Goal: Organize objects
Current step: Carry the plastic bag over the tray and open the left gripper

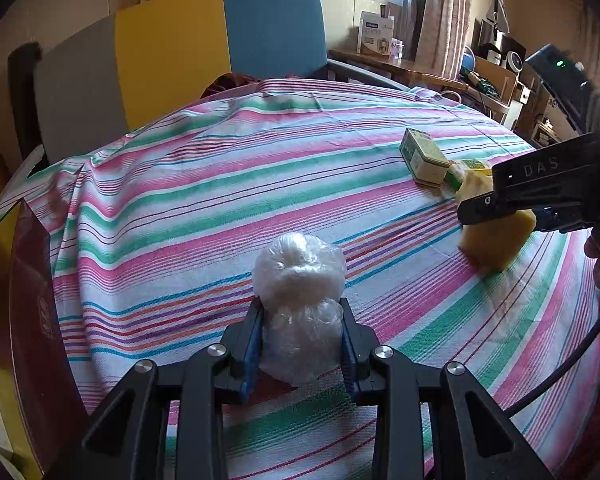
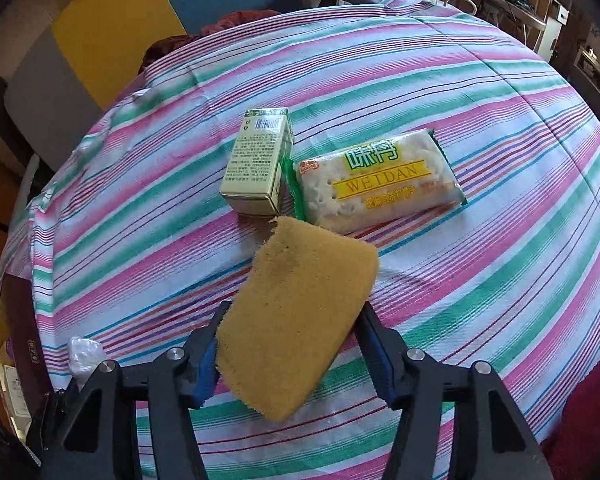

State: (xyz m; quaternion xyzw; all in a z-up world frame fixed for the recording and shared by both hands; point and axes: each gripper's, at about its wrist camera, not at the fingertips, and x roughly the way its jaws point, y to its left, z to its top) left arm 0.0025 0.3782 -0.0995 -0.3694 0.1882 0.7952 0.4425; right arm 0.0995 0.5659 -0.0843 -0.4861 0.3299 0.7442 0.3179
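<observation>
At the bottom centre of the left view, the left gripper is closed partway on a clear plastic bag, gripped at its lower half; the bag's contents cannot be made out. At the bottom centre of the right view, the right gripper is clamped on a yellow sponge, which is tilted over the striped cloth. Beyond the sponge, mid-frame, a small box and a cracker pack are seen lying just beside each other. In the left view the pack is largely hidden behind the sponge and gripper at the right edge.
</observation>
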